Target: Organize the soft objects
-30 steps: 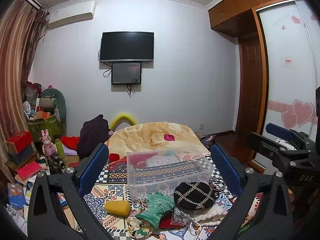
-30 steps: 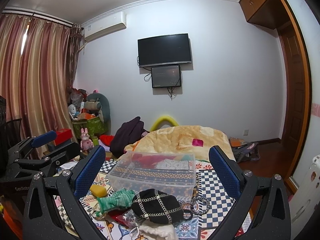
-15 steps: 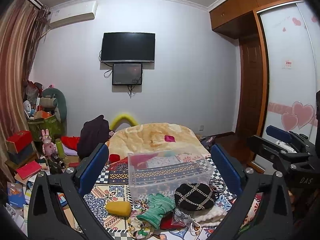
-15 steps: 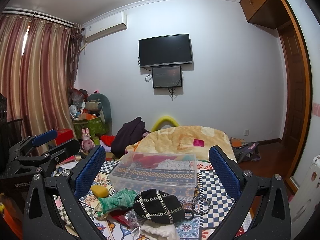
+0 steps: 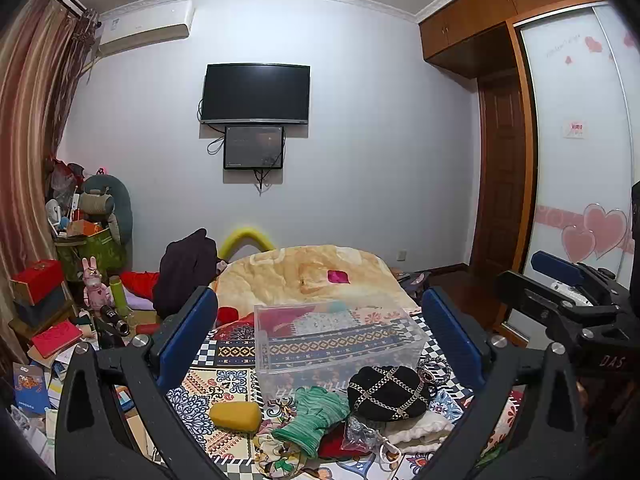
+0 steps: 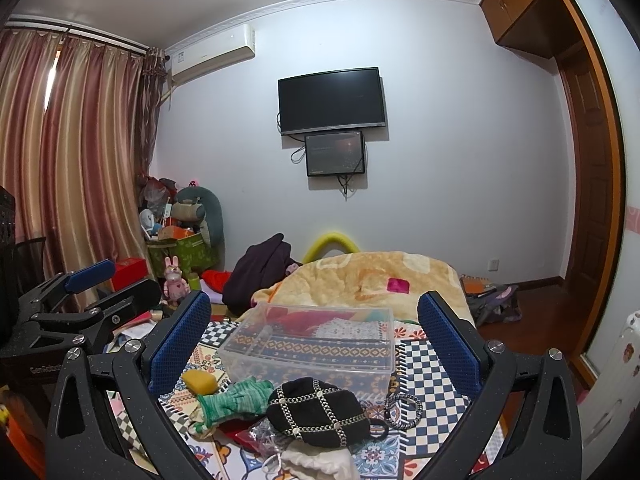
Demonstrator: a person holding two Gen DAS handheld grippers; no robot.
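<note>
A clear plastic bin (image 5: pixel 336 340) (image 6: pixel 316 344) stands on a patterned bedcover. In front of it lies a pile of soft things: a yellow sponge (image 5: pixel 235 416) (image 6: pixel 199 381), a green glove (image 5: pixel 316 412) (image 6: pixel 236 400), a black hat with silver chain grid (image 5: pixel 386 392) (image 6: pixel 316 410), and white fluffy cloth (image 5: pixel 420 430) (image 6: pixel 320 462). My left gripper (image 5: pixel 320 340) is open and empty, held above the pile. My right gripper (image 6: pixel 314 340) is open and empty, also above it. Each gripper shows at the other view's edge.
An orange blanket (image 5: pixel 312 276) covers the far bed. A dark garment (image 5: pixel 188 276) lies at its left. Boxes, books and a pink rabbit toy (image 5: pixel 94 284) clutter the left floor. A wardrobe (image 5: pixel 580 160) and door stand right. Bracelets (image 6: pixel 404 408) lie by the hat.
Both views have shifted only slightly; the scene sits a touch lower and nearer. Both grippers stay open and empty. Nothing on the bed has moved.
</note>
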